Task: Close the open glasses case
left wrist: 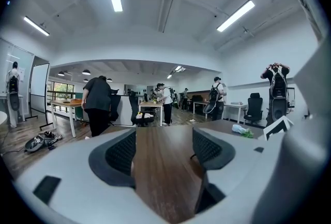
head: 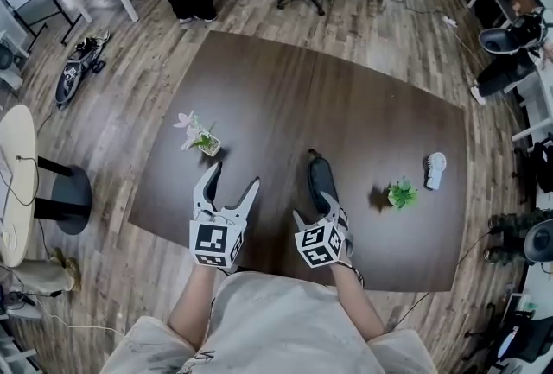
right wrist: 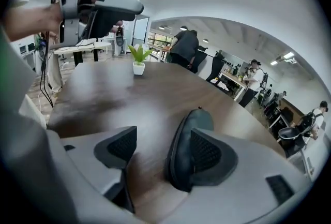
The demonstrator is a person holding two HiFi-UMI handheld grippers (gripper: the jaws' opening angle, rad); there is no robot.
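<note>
- Your right hand-held gripper (right wrist: 164, 150) has its jaws apart. The glasses case (right wrist: 195, 120) sits between them, hard up against the right pad, with a clear gap to the left pad. Nothing is clamped.
- Your left hand-held gripper (left wrist: 165, 148) also has its jaws wide apart, with only bare surface (head: 346, 104) between them. In the head view it sits to the left of the case, apart from it.
- Case position: on the near half of the surface, about mid-width, just beyond your right hand-held gripper (head: 318, 212).
- Orientation: the glasses case (head: 321, 178) has its long axis running near to far, with the far end leaning slightly left. It lies roughly in line with the right jaws, so they straddle its narrow width from the near end.
- Lid: neither view shows clearly how far it stands open or which side carries the hinge. Check this before you commit.
- Risk 1: if you close the jaws here, you squeeze the case across its width and do not fold the lid down. The lid may stay open.
- Risk 2: nothing braces the case. A push from the right pad could slide or spin it on the smooth surface, probably leftward.
- Risk 3: if the lid snaps shut with a jaw inside the shell, it may trap the pad or kick the case away.
- Judgement: bring the left hand-held gripper in to steady the case first.
</note>
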